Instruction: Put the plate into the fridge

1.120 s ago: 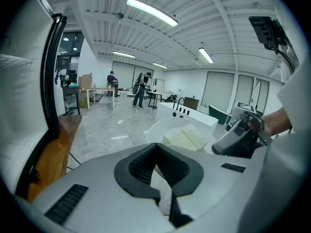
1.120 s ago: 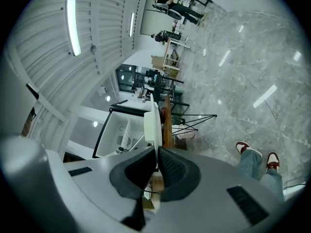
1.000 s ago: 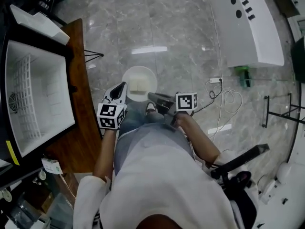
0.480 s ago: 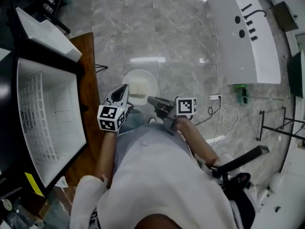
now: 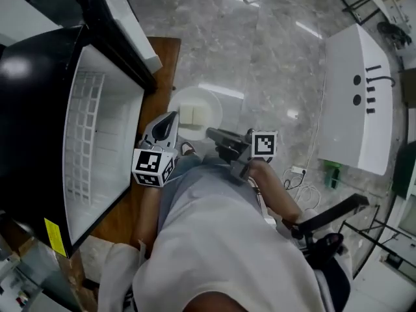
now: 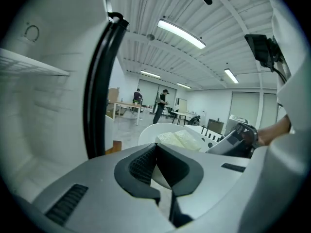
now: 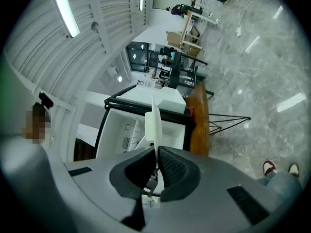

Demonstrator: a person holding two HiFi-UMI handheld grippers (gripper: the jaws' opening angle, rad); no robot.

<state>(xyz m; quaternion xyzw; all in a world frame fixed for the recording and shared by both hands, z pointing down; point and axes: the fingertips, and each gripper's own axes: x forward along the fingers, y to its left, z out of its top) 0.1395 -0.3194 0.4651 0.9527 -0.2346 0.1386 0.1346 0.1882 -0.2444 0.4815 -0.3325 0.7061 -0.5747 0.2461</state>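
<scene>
My left hand-held gripper (image 5: 171, 117) and right hand-held gripper (image 5: 210, 132) clench the round white plate (image 5: 195, 96) by its rim; I should hold it level and steer squarely into the open white fridge (image 5: 104, 96)

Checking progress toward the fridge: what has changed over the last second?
The round white plate, carried between the left gripper and right gripper, has moved closer to the open white-lined fridge, now beside its opening. Unchanged: both grippers clamp its rim, pale food on it.

White round plate (image 5: 209, 99) bearing pale food (image 5: 193, 115), level, near open black fridge (image 5: 123, 109), white inside
</scene>
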